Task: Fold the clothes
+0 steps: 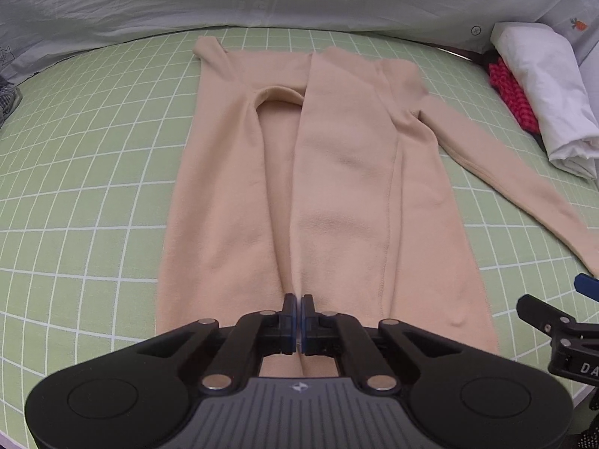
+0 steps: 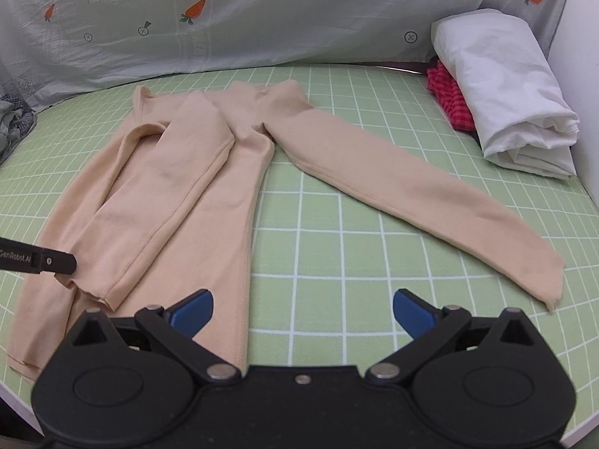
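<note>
A beige long-sleeved top point(image 1: 337, 187) lies flat on the green grid mat point(image 1: 93, 187), its left side folded over the body and its right sleeve point(image 2: 411, 187) stretched out to the right. My left gripper point(image 1: 298, 301) is shut on the folded-over cuff at the near hem; it shows at the left edge of the right wrist view point(image 2: 71, 262). My right gripper point(image 2: 303, 308) is open and empty above the mat, just right of the top's near hem, with the sleeve end point(image 2: 550, 284) to its right.
A folded white cloth point(image 2: 505, 93) lies on a red checked cloth point(image 2: 449, 101) at the mat's far right. A grey carrot-print sheet point(image 2: 262, 18) runs along the back. Crumpled grey fabric point(image 2: 11, 123) lies at the far left.
</note>
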Motion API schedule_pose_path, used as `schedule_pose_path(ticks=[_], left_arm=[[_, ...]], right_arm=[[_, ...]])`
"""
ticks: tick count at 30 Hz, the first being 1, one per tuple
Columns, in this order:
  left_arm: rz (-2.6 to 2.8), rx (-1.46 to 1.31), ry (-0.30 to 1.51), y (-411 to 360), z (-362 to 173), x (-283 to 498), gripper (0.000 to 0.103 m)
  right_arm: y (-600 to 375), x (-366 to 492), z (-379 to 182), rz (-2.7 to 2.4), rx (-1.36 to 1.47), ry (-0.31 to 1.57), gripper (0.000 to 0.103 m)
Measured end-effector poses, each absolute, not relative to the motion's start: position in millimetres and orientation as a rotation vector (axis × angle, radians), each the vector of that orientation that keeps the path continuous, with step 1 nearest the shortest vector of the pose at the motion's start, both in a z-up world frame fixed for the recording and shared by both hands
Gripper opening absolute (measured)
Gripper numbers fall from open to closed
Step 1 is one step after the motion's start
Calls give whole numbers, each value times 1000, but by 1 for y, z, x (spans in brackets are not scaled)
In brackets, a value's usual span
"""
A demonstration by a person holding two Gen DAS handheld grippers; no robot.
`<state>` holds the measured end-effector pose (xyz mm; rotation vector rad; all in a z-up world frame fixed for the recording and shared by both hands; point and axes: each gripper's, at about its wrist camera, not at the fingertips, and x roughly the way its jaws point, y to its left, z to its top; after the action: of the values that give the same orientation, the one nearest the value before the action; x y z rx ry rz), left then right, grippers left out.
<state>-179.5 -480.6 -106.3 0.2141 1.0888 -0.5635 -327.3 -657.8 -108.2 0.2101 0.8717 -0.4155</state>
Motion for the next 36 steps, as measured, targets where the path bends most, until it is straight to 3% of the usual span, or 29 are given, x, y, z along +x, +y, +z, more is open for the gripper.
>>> schedule_pose_path(ticks=[9, 20, 22, 24, 27, 30, 36], left_arm=[[-599, -36, 1109, -424, -75, -196, 2], [-443, -132, 1227, -356, -111, -197, 4], [-435, -123, 1226, -357, -111, -197, 12], [-436, -114, 1220, -358, -111, -197, 37], [-443, -82, 1184, -363, -101, -195, 54], [-441, -35, 1130, -372, -88, -195, 66], [-450, 7, 1062, -401, -68, -196, 74]], right_arm=[[-632, -315, -105, -384, 213, 856, 103], [-584, -314, -108, -320, 177, 889, 103], [-576, -317, -108, -309, 164, 899, 103], [-569, -321, -108, -303, 153, 908, 103], [-577, -327, -105, -327, 162, 903, 103], [-593, -332, -102, -357, 181, 886, 103], [-625, -342, -95, -418, 219, 852, 103]])
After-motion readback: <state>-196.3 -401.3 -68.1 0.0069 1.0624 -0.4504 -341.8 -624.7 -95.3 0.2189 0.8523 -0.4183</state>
